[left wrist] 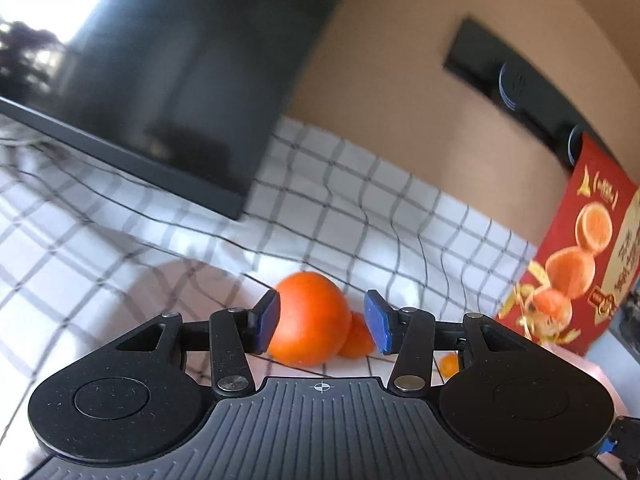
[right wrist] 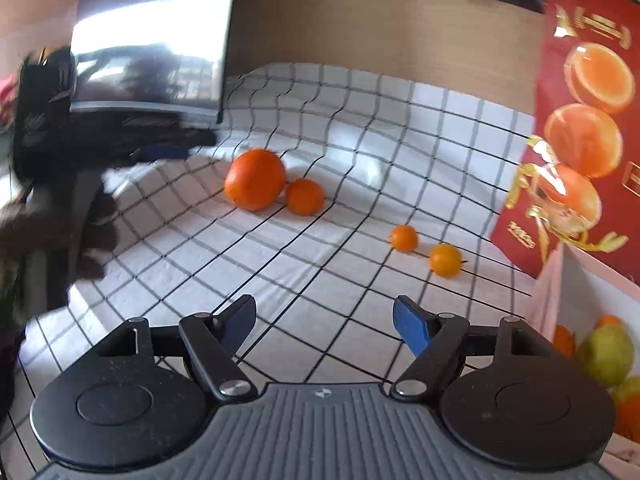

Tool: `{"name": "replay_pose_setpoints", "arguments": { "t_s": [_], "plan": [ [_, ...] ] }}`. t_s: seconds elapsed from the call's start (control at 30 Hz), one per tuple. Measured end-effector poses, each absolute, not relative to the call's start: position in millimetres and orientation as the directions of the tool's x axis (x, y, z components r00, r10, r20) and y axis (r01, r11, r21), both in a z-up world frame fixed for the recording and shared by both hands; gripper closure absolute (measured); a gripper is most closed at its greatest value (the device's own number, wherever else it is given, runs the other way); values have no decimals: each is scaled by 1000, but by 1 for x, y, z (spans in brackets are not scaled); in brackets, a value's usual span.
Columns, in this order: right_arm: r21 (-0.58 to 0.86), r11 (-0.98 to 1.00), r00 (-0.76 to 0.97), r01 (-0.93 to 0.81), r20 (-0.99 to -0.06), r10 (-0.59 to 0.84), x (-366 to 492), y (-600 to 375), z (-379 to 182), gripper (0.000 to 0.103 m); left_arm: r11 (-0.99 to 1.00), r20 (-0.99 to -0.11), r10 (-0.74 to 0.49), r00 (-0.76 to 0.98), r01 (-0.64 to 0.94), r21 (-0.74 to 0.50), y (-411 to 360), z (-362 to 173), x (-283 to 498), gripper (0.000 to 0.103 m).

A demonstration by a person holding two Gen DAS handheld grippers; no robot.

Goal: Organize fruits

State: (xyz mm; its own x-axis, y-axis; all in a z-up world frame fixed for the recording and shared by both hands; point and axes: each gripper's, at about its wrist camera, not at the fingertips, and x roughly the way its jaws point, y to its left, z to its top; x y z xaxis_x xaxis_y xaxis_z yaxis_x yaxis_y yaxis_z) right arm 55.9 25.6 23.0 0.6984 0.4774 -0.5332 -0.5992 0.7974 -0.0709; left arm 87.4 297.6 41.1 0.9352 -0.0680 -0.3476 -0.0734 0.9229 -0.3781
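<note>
A large orange point(left wrist: 310, 318) lies on the checked cloth point(left wrist: 120, 264), seen between the blue pads point(left wrist: 268, 320) of my left gripper point(left wrist: 323, 320). Its jaws stand apart and do not press the fruit. A smaller orange point(left wrist: 357, 338) rests against the large one. In the right wrist view the large orange point(right wrist: 255, 179) and the smaller orange point(right wrist: 305, 197) sit mid-cloth, with the blurred left gripper point(right wrist: 180, 144) just left of them. Two small oranges point(right wrist: 404, 237) point(right wrist: 445, 260) lie nearer the right. My right gripper point(right wrist: 324, 328) is open over bare cloth with nothing between its fingers.
A red box lid point(right wrist: 580, 120) printed with oranges stands at the right. Below it an open box point(right wrist: 560, 292) holds a yellow-green fruit point(right wrist: 608, 354) and oranges. A dark monitor point(right wrist: 152, 48) stands at the back left. A person's blurred sleeve point(right wrist: 40, 220) is at the left edge.
</note>
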Motion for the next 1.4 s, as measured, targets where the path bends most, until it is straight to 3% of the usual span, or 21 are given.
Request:
{"name": "replay_pose_setpoints", "arguments": {
  "t_s": [0.2, 0.33, 0.47, 0.9, 1.03, 1.3, 1.4],
  "plan": [
    [-78, 807, 704, -585, -543, 458, 61, 24, 32, 27, 932, -492, -44, 870, -142, -335, 291, 39, 140, 50],
    [-83, 807, 702, -584, -552, 451, 63, 6, 37, 27, 982, -535, 37, 844, -131, -139, 266, 45, 148, 48],
    [-92, 817, 708, -569, -560, 430, 63, -8, 30, 26, 991, -598, 85, 797, -128, -30, 256, 49, 157, 41],
    [-93, 825, 715, -558, -559, 420, 36, -52, 18, 26, 964, -628, 152, 763, -254, -74, 281, 28, 182, 28],
    [-61, 839, 717, -541, -554, 422, 32, -66, 16, 26, 959, -615, 98, 782, -240, -152, 294, 26, 169, 28],
    [-19, 856, 724, -517, -544, 425, 22, -91, 12, 26, 976, -605, 6, 796, -137, -170, 267, 29, 98, 29],
    [-6, 857, 719, -515, -546, 429, 20, -93, 10, 26, 978, -605, -80, 792, -56, -203, 245, 27, 66, 29]
  ]
}}
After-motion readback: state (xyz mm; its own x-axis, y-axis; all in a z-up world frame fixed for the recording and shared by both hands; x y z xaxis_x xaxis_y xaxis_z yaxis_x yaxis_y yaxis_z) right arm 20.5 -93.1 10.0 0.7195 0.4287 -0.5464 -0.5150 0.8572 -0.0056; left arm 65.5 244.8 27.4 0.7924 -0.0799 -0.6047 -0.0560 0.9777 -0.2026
